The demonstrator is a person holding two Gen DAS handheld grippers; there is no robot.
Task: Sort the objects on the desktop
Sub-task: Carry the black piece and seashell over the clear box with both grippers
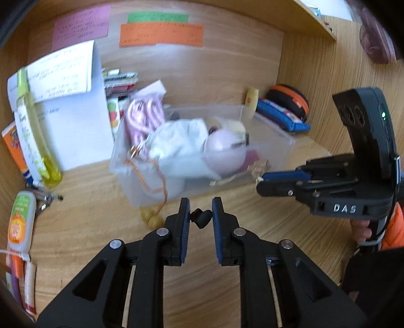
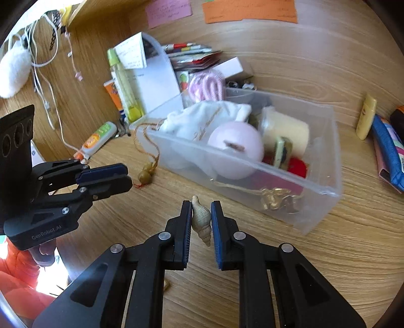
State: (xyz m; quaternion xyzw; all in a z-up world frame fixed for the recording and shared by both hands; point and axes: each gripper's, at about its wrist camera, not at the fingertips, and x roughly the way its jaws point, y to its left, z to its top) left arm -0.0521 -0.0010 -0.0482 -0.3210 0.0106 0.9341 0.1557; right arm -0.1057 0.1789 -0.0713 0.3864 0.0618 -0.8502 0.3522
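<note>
Left gripper [image 1: 199, 214] has its jaws closed on a small black piece [image 1: 201, 217], matte, lumpy, heart-like in outline — too small to identify. Right gripper [image 2: 200, 218] has its jaws clamped on a seashell [image 2: 200, 219], a beige spiral, ridged, pointed at both ends, upright between the blue ribbed pads. Both held things are just in front of the clear bin [image 2: 315, 181], above the surface [image 2: 341, 252].

The surface is light wood-grain laminate, and the same wood forms the back and side walls of a desk nook. Paper notes are stuck on the back wall behind the bin: pink [image 1: 80, 26], green [image 1: 157, 18], orange [image 1: 161, 34].

The clear bin is translucent plastic, rectangular, with thin walls. Inside it: a white cloth pouch [image 2: 202, 118], soft and crumpled; a smooth pale pink ball [image 2: 236, 148]; a cream cylinder [image 2: 285, 131]; something red [image 2: 298, 165]; a gold metallic trinket [image 2: 276, 200] against the front wall. An orange cord [image 2: 149, 141] hangs over the bin's left end, with an olive gourd-shaped charm [image 2: 146, 175] on the surface just beside the bin.

Left of the bin: white sheets of paper [image 1: 75, 126] standing up, a yellow-green tube [image 1: 35, 126], an orange and green tube [image 1: 21, 219] lying flat. Behind the bin are a pink-and-white striped coil [image 1: 145, 118] and stacked packets [image 1: 121, 82]. Right of the bin — a cream stick [image 2: 366, 116], a blue pouch [image 2: 387, 151], a black case with orange zip [image 1: 287, 101]. White cables [image 2: 43, 75] hang at far left.
</note>
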